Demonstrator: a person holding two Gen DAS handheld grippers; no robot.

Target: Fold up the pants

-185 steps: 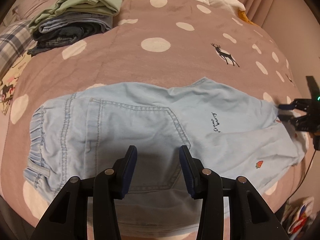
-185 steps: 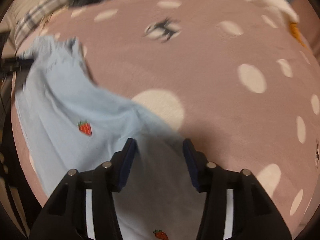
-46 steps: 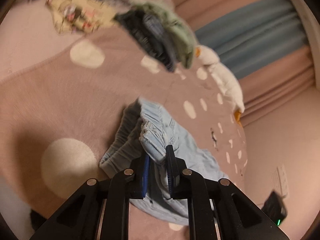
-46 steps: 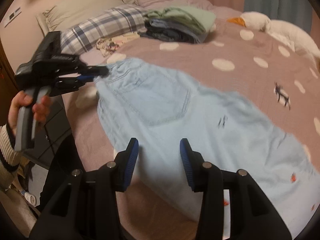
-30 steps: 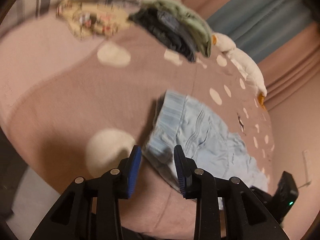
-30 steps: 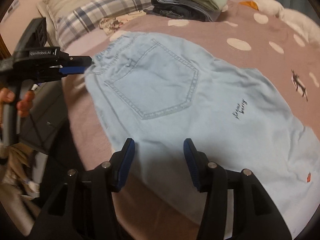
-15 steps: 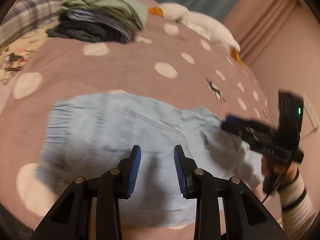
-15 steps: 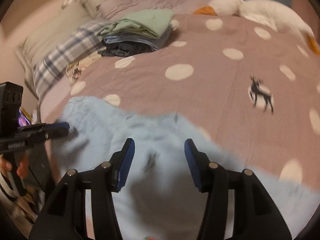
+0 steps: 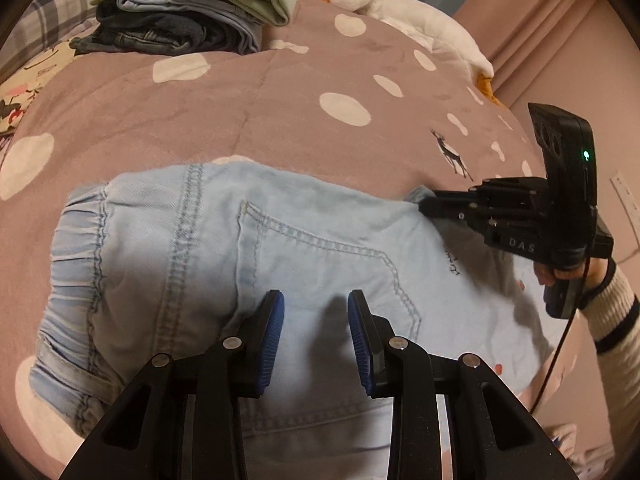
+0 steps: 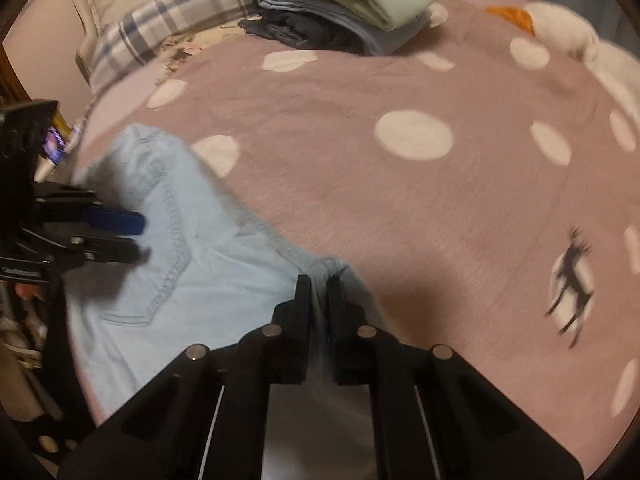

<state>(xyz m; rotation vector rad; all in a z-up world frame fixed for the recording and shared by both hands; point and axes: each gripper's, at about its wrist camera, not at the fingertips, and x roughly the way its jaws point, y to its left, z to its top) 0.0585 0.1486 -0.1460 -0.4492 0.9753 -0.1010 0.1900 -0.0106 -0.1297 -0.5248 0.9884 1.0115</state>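
Light blue denim pants [image 9: 280,248] lie flat on the spotted bedspread, elastic waistband to the left, back pocket up. My left gripper [image 9: 316,320] hovers open over the pocket area with nothing between its blue pads. It also shows in the right wrist view as the left gripper [image 10: 142,237], at the left over the pants [image 10: 208,264]. My right gripper [image 10: 319,284] is closing tight on the pants' far edge, with a ridge of fabric pinched between its jaws. The left wrist view shows the right gripper [image 9: 426,202] at that edge.
A stack of folded clothes [image 9: 192,12] sits at the back of the bed, by a plaid pillow [image 10: 160,36] and a white plush goose [image 9: 420,32]. The mauve dotted bedspread [image 9: 280,112] stretches beyond the pants. A hand in a striped sleeve [image 9: 612,312] holds the right gripper.
The left gripper has swung from the waistband end to above the back pocket. The right gripper has moved to the pants' far edge and gone from open to shut on the fabric.
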